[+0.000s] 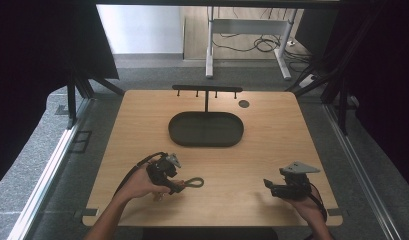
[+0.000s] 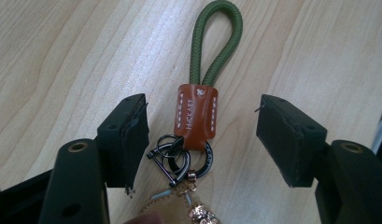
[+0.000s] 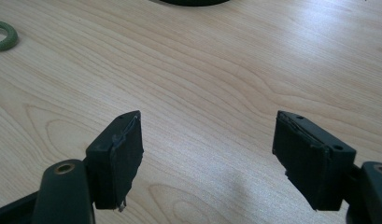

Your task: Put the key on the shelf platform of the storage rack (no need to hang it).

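Keychain [image 2: 196, 116] between spread left tool [image 2: 202, 140] jaws, bare tabletop [image 1: 272, 150] around

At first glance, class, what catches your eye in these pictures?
A keychain with a green cord loop and brown leather tab lies on the table between the open left tongs. Farther back stands a dark oval tray with a hook rack behind it.

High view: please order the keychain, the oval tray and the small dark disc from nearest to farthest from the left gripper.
Measured from the left gripper:
1. The keychain, lying on the table between its open jaws.
2. The oval tray, further back at the table's centre.
3. The small dark disc, near the far edge, right of the hook stand.
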{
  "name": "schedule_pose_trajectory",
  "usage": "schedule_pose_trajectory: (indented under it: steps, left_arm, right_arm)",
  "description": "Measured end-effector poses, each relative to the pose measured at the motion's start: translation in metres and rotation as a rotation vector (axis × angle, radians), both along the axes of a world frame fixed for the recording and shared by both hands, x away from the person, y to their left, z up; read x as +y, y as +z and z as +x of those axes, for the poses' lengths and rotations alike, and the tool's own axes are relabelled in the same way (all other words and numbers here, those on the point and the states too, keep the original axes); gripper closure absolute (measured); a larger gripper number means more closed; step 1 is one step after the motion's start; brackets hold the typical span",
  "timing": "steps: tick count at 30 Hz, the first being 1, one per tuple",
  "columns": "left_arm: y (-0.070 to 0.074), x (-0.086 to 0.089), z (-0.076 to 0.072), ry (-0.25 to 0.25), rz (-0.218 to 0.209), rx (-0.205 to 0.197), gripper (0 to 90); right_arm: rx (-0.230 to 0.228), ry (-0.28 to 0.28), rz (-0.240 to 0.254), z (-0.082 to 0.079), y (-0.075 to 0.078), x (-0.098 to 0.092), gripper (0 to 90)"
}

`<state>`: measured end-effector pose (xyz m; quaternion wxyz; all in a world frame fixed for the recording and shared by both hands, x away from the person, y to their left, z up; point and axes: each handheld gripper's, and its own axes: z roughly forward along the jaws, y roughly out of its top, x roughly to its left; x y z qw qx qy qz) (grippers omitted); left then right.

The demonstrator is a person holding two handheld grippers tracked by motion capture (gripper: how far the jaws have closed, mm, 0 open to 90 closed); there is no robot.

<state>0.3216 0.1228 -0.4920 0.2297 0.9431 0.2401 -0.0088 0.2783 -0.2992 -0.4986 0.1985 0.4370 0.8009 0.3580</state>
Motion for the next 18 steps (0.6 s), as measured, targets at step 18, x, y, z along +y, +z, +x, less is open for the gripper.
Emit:
schedule_pose_trajectory:
  steps: [18]
  left_arm:
    - [-0.0106, -0.0096, 0.0027, -0.020, 0.050, 0.000, 46.6]
  right_arm:
    - [-0.022, 0.008, -0.006, -0.0015, 0.0013, 0.0017, 25.1]
